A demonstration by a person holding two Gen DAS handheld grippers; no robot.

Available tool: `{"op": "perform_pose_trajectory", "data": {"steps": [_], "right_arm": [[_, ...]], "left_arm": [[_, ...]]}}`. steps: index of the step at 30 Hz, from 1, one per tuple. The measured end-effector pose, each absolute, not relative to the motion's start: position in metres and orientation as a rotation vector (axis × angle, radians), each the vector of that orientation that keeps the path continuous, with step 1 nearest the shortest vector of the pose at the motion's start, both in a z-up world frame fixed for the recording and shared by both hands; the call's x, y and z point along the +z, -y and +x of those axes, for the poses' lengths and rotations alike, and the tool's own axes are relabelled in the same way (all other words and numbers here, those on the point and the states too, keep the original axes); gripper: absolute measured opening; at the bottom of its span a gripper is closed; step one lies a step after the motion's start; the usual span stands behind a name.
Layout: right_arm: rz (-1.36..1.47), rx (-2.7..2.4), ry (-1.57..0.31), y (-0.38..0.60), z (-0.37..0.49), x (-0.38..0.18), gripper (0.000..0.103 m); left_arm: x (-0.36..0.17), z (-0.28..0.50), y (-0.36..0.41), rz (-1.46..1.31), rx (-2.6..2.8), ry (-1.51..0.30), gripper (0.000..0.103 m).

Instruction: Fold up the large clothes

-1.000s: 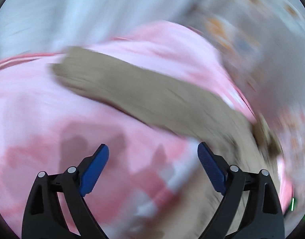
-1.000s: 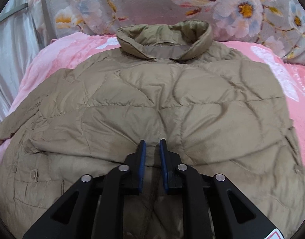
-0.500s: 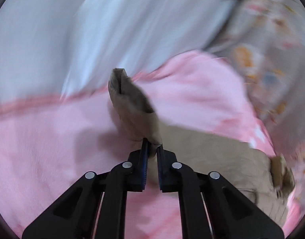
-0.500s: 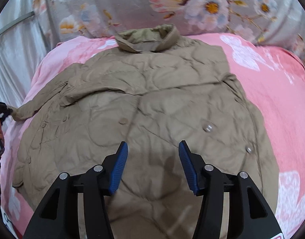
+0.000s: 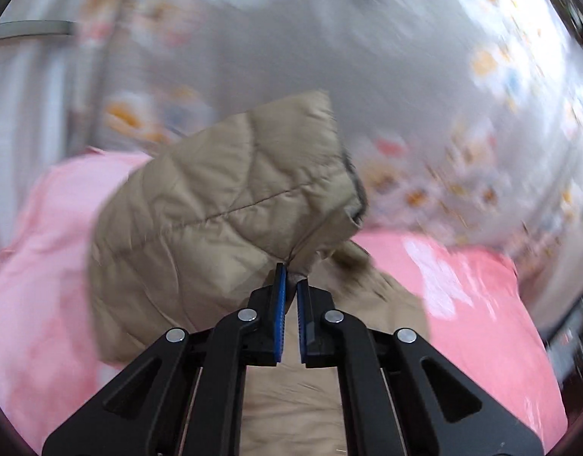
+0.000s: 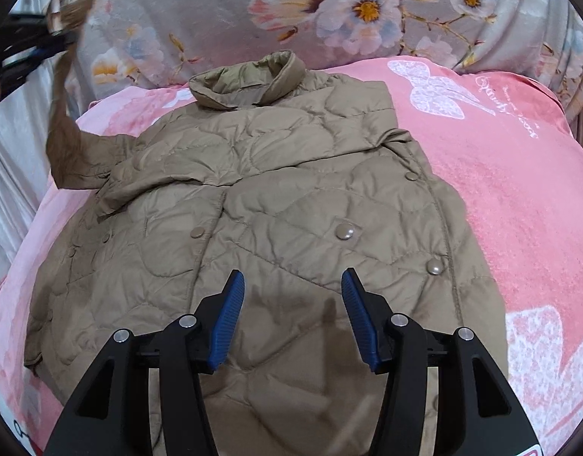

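A tan quilted jacket [image 6: 276, 197] lies front up on the pink blanket [image 6: 519, 197], collar at the far end. Its right side is folded in over the body. My left gripper [image 5: 290, 285] is shut on the cuff end of the left sleeve [image 5: 223, 205] and holds it raised off the bed. In the right wrist view the left gripper [image 6: 29, 49] is at the upper left, with the sleeve [image 6: 67, 140] hanging from it to the jacket's shoulder. My right gripper [image 6: 291, 304] is open and empty, hovering over the jacket's lower front.
A grey floral fabric [image 6: 367, 11] rises behind the bed. A pale curtain [image 6: 13, 159] hangs at the left. The pink blanket lies bare to the right of the jacket.
My left gripper closed on the sleeve cuff and lifted it high off the bed. My right gripper let go of the jacket, opened and drew back a little.
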State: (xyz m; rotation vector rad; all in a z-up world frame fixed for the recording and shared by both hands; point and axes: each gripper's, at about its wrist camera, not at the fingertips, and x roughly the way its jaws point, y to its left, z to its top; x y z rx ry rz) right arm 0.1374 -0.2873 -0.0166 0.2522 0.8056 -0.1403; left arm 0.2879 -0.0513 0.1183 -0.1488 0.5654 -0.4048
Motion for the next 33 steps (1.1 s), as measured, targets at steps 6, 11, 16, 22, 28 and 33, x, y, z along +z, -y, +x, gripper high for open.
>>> {"op": "perform_pose_trajectory", "data": {"steps": [6, 11, 16, 22, 28, 33], "right_arm": [[0.272, -0.191, -0.817, 0.31, 0.128, -0.019, 0.053], [0.323, -0.204, -0.814, 0.328, 0.13, -0.02, 0.057], [0.407, -0.121, -0.761, 0.339, 0.162, -0.005, 0.063], [0.529, -0.061, -0.746, 0.35, 0.228, -0.01, 0.066], [0.556, -0.101, -0.813, 0.354, 0.269, -0.029, 0.02], [0.489, -0.086, -0.69, 0.353, 0.268, 0.018, 0.003]], "left_arm": [[0.033, 0.283, 0.139, -0.186, -0.519, -0.81, 0.088], [0.011, 0.266, 0.125, -0.316, -0.577, -0.82, 0.088], [0.021, 0.273, 0.042, -0.545, -0.494, -0.756, 0.089], [-0.012, 0.317, -0.051, -0.744, -0.285, -0.83, 0.088], [-0.052, 0.342, -0.086, -0.932, -0.245, -0.893, 0.079], [-0.057, 0.365, -0.09, -0.965, -0.228, -0.885, 0.066]]}}
